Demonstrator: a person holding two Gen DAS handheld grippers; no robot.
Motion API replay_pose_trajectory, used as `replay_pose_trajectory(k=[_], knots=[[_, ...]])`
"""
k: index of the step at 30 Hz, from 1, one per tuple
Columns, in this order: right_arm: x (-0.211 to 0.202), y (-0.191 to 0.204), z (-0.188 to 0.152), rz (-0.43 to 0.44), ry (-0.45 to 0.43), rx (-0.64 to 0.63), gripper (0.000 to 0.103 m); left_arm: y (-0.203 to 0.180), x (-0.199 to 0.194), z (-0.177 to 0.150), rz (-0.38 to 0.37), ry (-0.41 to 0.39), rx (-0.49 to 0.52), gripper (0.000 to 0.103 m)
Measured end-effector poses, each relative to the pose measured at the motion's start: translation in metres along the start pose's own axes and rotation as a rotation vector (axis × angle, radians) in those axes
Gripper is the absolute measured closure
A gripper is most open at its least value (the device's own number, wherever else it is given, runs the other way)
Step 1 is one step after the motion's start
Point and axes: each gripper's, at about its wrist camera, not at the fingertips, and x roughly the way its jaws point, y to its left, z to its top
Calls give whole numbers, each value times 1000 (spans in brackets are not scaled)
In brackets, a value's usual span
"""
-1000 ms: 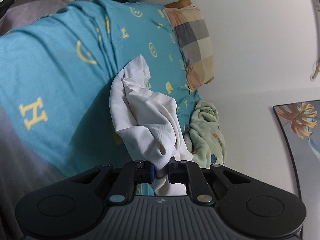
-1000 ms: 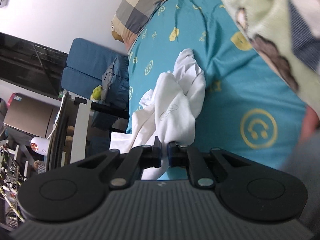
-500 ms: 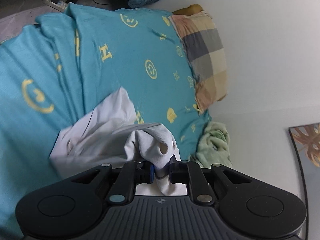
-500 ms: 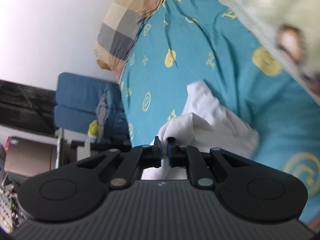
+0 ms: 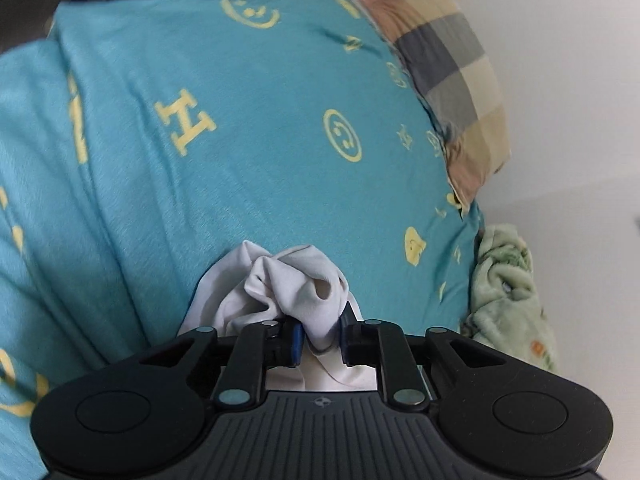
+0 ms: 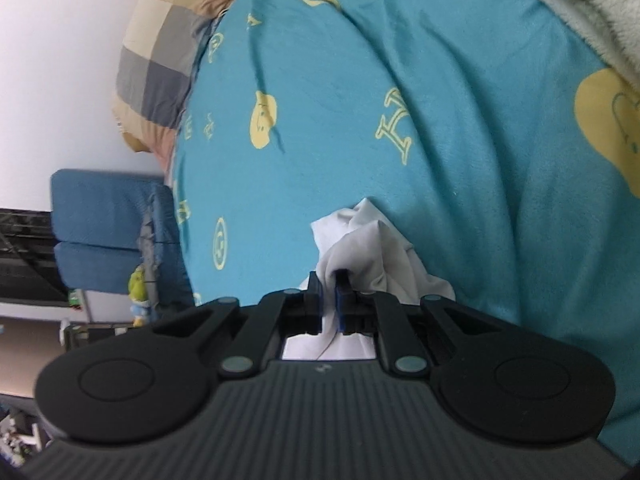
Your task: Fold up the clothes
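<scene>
My left hand-held gripper (image 5: 320,342) has a bunched fold of the white garment (image 5: 296,288) between its blue-padded fingers (image 5: 296,340); its jaws have just been opening a little, yet the cloth still fills the gap and touches both pads, so I read it as grasping the garment. My right hand-held gripper (image 6: 329,306) is clenched on another bunch of the same white garment (image 6: 368,248), its jaws nearly together with only a thin layer of cloth pinched between them. The garment lies crumpled on the bed, right at my fingertips in both views, and more of it runs back beneath each gripper out of sight. No container shows in either view. Beyond the garment the teal bedspread (image 5: 240,140), printed with yellow letters and smiley faces, spreads wide and bare, rumpled into long soft ridges. In the left view a pale green fleece blanket (image 5: 508,280) is heaped at the bed's right edge against the white wall (image 5: 568,80), and a checked pillow (image 5: 452,72) lies at the far end of the bed. In the right view the same pillow (image 6: 168,52) lies at the far left, a pale fleece cover (image 6: 580,4) overlaps the bedspread (image 6: 460,160) at the upper right, and past the bed's left edge stands a blue upholstered seat (image 6: 104,216) with dark shelving behind it.
</scene>
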Motion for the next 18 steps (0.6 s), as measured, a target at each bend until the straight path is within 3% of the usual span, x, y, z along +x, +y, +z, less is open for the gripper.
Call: replay_pose_trajectory(k=[2, 3, 5, 6, 7, 12, 14, 15, 18], knots=[[-5, 1, 0, 34, 8, -24, 90, -9, -6, -5, 16, -24, 64, 76], [-9, 2, -1, 55, 11, -46, 84, -15, -11, -9, 30, -42, 109, 67], [-19, 12, -5, 132, 17, -138, 54, -28, -22, -19, 61, -83, 207, 53], [-26, 20, -9, 158, 12, -202, 30, -36, -27, -25, 78, -103, 261, 45], [-33, 29, -14, 173, 1, -266, 24, -44, -32, -31, 98, -125, 318, 39], [-53, 64, -40, 126, -85, -579, 25, -69, -45, -55, 155, -170, 528, 34], [-49, 70, -48, 77, -101, -689, 27, -74, -42, -59, 182, -172, 570, 33], [-45, 71, -50, 43, -106, -738, 36, -74, -39, -60, 192, -167, 584, 33], [-28, 70, -51, -28, -92, -810, 39, -75, -27, -60, 223, -147, 615, 33]])
